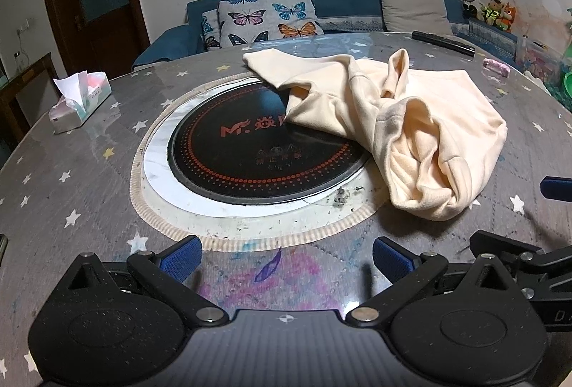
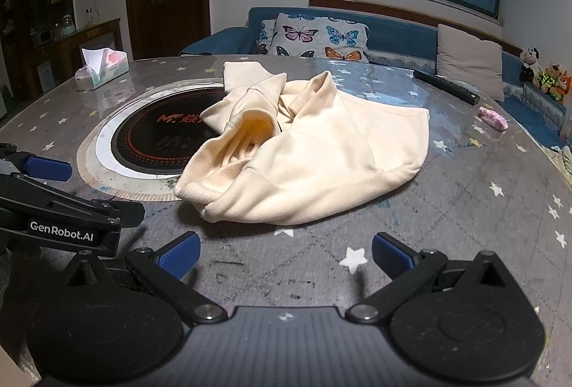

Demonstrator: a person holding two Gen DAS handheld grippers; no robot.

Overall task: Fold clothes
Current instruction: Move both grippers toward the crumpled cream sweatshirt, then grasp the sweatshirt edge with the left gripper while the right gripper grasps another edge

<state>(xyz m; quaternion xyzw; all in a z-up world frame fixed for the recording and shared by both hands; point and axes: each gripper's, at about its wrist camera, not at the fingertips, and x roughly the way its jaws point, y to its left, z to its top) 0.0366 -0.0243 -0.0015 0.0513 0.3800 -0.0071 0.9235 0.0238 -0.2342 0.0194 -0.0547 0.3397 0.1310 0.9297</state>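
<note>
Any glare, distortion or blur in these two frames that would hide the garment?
Left wrist view: fisheye bends the table edge, window glare streaks the far tabletop, cream garment sharp. Right wrist view: same bowing, glare by the remote, garment evenly lit with soft shadow beneath; nothing hidden.

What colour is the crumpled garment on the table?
Pale cream garment, plain, no print; clearest in the right wrist view.

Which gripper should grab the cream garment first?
Probably right. The right gripper is open with the cream garment straight ahead; from the left gripper, also open, it lies off to the right.
</note>
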